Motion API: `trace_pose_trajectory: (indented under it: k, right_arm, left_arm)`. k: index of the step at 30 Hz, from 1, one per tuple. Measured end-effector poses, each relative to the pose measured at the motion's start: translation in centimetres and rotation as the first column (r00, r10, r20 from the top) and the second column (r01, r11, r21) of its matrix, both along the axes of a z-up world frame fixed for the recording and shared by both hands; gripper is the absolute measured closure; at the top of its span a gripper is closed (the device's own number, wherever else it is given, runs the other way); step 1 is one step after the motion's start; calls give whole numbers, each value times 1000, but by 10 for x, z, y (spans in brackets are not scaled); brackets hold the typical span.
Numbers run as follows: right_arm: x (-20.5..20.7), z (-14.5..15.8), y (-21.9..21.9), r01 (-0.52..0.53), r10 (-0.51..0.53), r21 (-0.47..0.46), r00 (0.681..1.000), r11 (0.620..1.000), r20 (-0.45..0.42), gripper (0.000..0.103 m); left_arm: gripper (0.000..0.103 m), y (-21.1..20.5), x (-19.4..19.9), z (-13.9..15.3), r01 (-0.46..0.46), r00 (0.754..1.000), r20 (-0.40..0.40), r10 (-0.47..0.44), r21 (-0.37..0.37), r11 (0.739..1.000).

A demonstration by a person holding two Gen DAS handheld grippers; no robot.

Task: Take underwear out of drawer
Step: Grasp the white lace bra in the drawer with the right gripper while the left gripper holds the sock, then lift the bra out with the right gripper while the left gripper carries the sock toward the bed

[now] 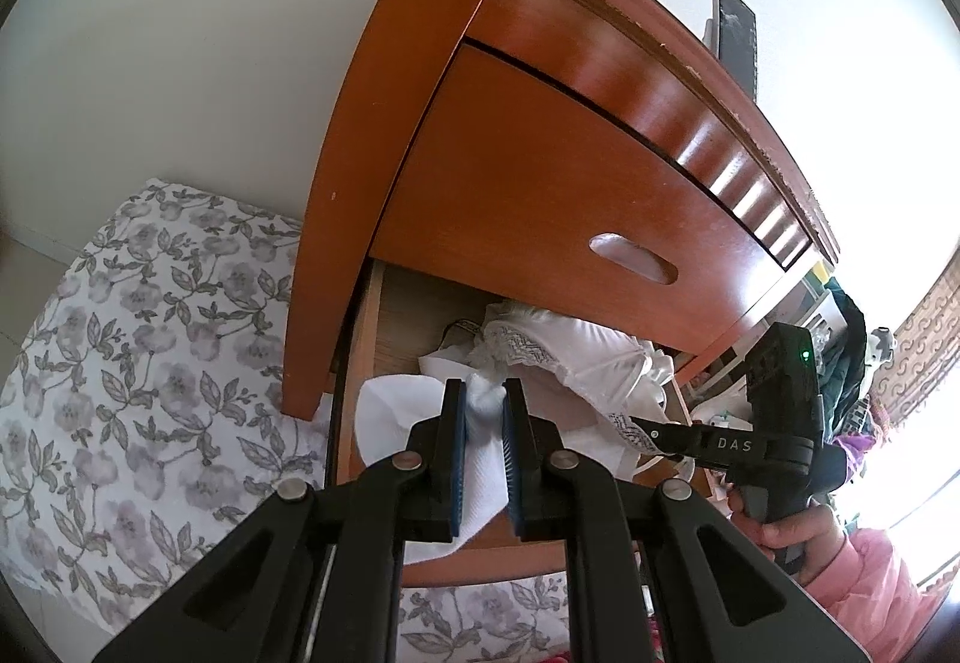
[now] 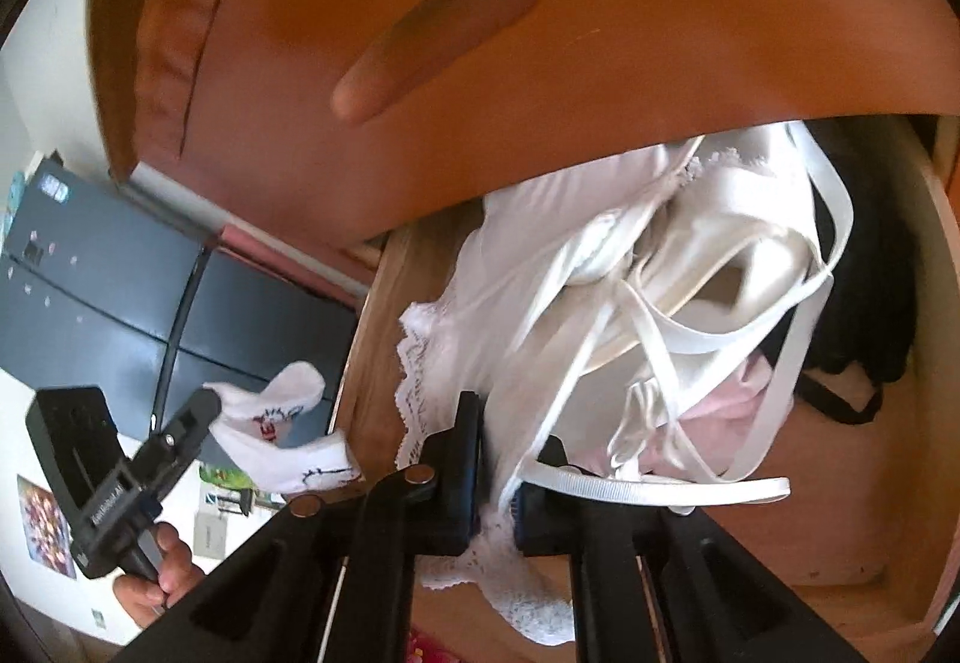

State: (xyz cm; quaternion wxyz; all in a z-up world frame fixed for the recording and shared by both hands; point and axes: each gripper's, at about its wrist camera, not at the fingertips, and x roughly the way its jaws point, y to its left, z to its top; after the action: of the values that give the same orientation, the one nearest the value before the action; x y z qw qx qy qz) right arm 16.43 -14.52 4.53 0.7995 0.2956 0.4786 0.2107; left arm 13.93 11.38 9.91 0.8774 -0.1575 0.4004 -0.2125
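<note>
My left gripper (image 1: 485, 411) clamped a white sock (image 1: 420, 423) above the drawer (image 2: 372, 339); my right gripper (image 2: 495, 459) pinched lace-trimmed underwear (image 2: 456, 339), not yet lifted out.

White sock (image 1: 420, 423) in left hand-held gripper (image 1: 485, 411) above open drawer (image 1: 396, 315)

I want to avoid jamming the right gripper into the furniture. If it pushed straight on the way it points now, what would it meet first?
Probably the heap of white garments in the open drawer: the right gripper is shut on their lace-edged fabric and aims into them. The closed drawer front sits above; depth is unclear.
</note>
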Motion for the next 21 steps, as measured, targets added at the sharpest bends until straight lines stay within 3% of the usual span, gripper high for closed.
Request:
trace_pose_trajectory:
  k: [10,21]
  right_arm:
    - [-18,12,11,-77,78,-24,996,997,46,94]
    - [-29,10,19,-131,128,39,990,991,57,94]
  left_arm:
    - [92,-1,-3,2,2,1000,5,-2,1,1000]
    - [92,-4,-7,6,5,1000,6,-5,12,1000]
